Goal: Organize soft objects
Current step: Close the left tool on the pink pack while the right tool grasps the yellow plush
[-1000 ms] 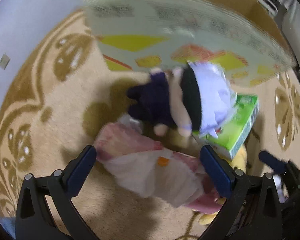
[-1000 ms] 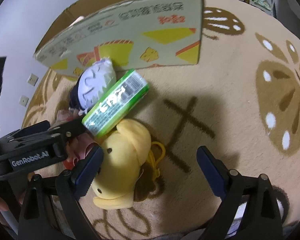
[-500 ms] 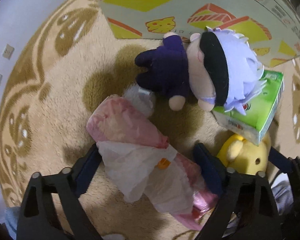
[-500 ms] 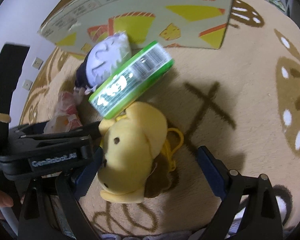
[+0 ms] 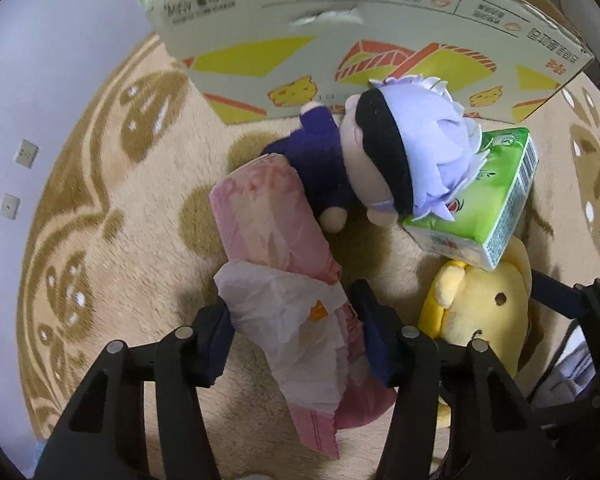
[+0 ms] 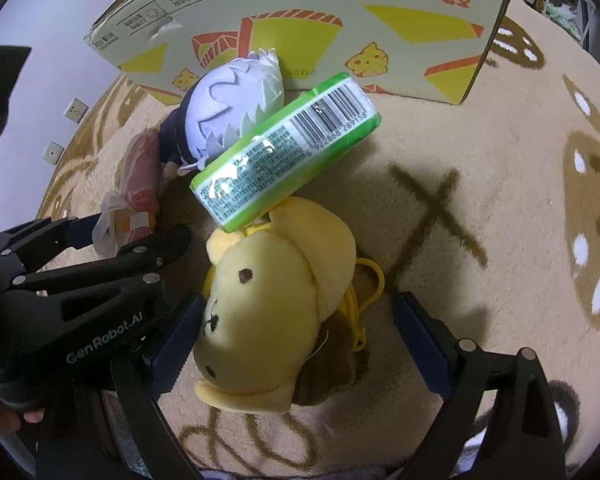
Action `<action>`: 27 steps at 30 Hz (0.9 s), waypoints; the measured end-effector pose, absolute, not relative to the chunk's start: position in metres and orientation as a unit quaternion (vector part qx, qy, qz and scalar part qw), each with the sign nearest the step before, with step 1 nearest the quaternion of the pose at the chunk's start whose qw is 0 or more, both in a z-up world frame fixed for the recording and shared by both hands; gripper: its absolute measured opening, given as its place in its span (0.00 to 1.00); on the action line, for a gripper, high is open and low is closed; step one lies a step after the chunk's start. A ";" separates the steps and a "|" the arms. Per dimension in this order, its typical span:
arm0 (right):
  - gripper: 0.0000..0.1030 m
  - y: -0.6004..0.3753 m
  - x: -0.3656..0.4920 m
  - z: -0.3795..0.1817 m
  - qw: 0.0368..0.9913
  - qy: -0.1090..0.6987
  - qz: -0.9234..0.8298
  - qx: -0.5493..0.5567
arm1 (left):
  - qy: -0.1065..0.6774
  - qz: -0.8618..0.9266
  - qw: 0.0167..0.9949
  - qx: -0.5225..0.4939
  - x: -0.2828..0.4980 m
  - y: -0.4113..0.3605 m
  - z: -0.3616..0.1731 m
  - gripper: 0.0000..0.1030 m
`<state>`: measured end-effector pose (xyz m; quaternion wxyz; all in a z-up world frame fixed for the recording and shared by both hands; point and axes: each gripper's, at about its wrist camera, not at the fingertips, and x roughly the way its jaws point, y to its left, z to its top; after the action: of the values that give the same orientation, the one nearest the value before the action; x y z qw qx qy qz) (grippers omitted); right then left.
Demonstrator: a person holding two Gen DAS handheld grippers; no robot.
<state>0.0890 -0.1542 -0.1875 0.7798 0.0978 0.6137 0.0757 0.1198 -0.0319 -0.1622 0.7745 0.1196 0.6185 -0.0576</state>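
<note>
Pink tissue pack (image 5: 276, 240), on the rug (image 5: 112, 216) before the cardboard box (image 5: 340, 52): left gripper (image 5: 296, 320) pinching its loose white wrapper end, better gripped deeper on the body; right gripper (image 6: 300, 328) spread wide around the yellow plush (image 6: 276, 304), not yet closed.

cardboard box (image 6: 300, 12) ahead (blocking), rug (image 6: 480, 128) open rightward

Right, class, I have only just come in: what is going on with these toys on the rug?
A person works two hand-held grippers over a rug. The left gripper has its fingers on either side of a pink tissue pack. The right gripper is open around a yellow plush. A doll and green tissue pack lie before a cardboard box.
</note>
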 end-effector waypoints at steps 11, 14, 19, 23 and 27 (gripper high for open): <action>0.59 -0.152 0.089 -0.176 0.796 0.590 0.087 0.103 | 0.594 -0.051 0.793 0.125 0.106 -0.040 -0.140 0.52; 0.55 -0.156 0.087 -0.167 0.808 0.577 0.073 0.099 | 0.583 -0.044 0.803 0.117 0.108 -0.022 -0.137 0.51; 0.54 -0.177 0.077 -0.146 0.827 0.548 0.046 0.121 | 0.559 -0.036 0.821 0.114 0.098 -0.021 -0.119 0.51; 0.54 -0.188 0.072 -0.130 0.837 0.531 0.043 0.127 | 0.526 -0.024 0.844 0.108 0.096 -0.018 -0.100 0.51; 0.54 -0.191 0.070 -0.114 0.847 0.518 0.047 0.115 | 0.500 -0.018 0.860 0.100 0.095 -0.011 -0.086 0.51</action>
<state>0.0700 -0.1913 -0.1140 0.8466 0.1148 0.5176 0.0467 0.0947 -0.0115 -0.0855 0.8601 0.0997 0.4999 -0.0184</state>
